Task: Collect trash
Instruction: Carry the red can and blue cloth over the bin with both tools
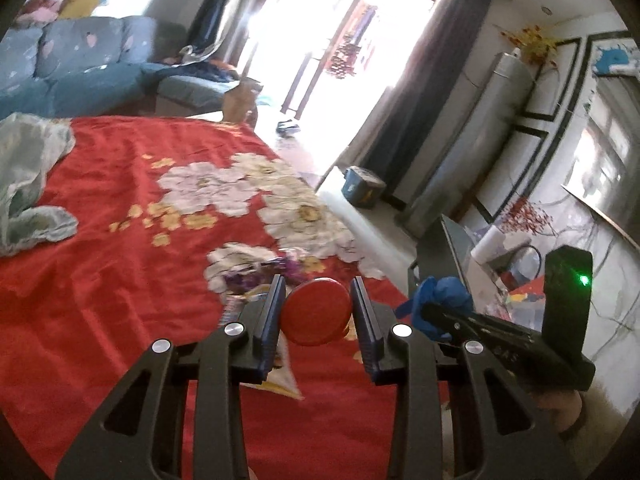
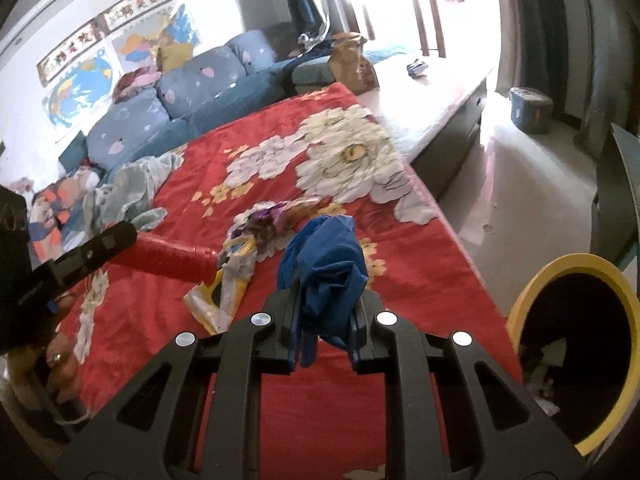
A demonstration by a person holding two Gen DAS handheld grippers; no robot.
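Note:
My left gripper (image 1: 318, 296) is shut on a red cylinder-shaped container (image 1: 315, 311), seen end-on; in the right wrist view the same red container (image 2: 172, 258) sticks out sideways above the red floral cloth (image 2: 320, 408). My right gripper (image 2: 326, 312) is shut on a crumpled blue wrapper (image 2: 326, 264), which also shows in the left wrist view (image 1: 440, 300). A pile of wrappers, purple (image 2: 264, 220) and yellow-white (image 2: 218, 304), lies on the cloth beyond both grippers. A yellow-rimmed bin (image 2: 576, 344) with a dark inside stands at the right, beside the cloth's edge.
A pale green cloth (image 1: 28, 184) lies crumpled at the far left of the table. A blue sofa (image 2: 168, 108) stands behind. A blue bucket (image 2: 530, 110) sits on the floor near the curtains. A grey cabinet (image 2: 616, 200) stands right of the bin.

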